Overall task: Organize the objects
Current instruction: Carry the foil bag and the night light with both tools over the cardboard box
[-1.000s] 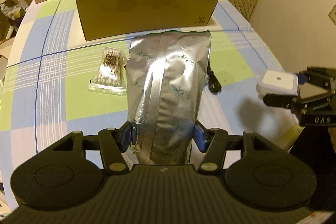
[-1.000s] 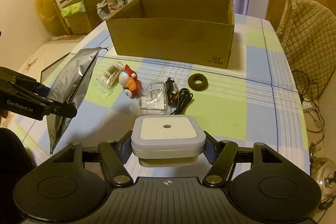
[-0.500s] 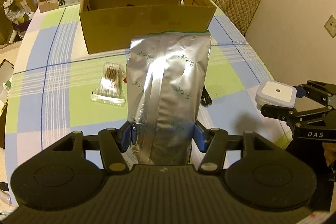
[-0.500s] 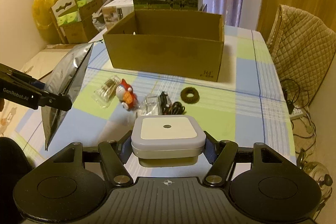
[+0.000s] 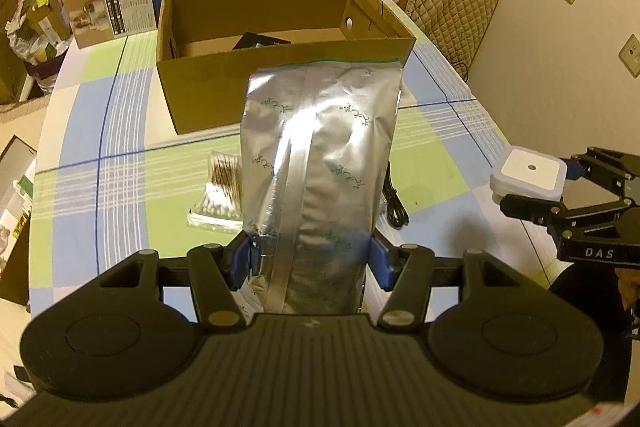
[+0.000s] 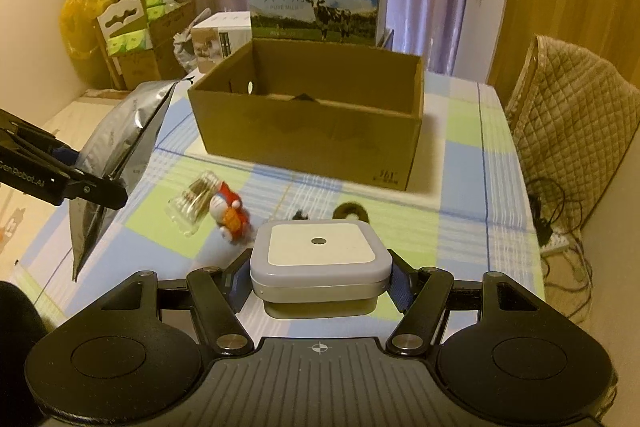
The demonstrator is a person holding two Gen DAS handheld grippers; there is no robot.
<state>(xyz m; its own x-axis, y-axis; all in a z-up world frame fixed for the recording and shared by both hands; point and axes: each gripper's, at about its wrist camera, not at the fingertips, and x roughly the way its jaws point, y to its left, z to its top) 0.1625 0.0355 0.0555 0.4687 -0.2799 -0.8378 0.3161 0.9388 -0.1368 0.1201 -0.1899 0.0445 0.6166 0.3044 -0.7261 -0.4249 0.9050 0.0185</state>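
Before the cardboard box [image 5: 224,95]: crinkled foil pouch [image 5: 320,163]

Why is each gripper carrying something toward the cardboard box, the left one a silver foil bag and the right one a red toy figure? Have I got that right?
Nearly. The left gripper does hold the silver foil bag, but the right gripper holds a square white device, as the right wrist view shows. The red toy figure lies on the table before the cardboard box.
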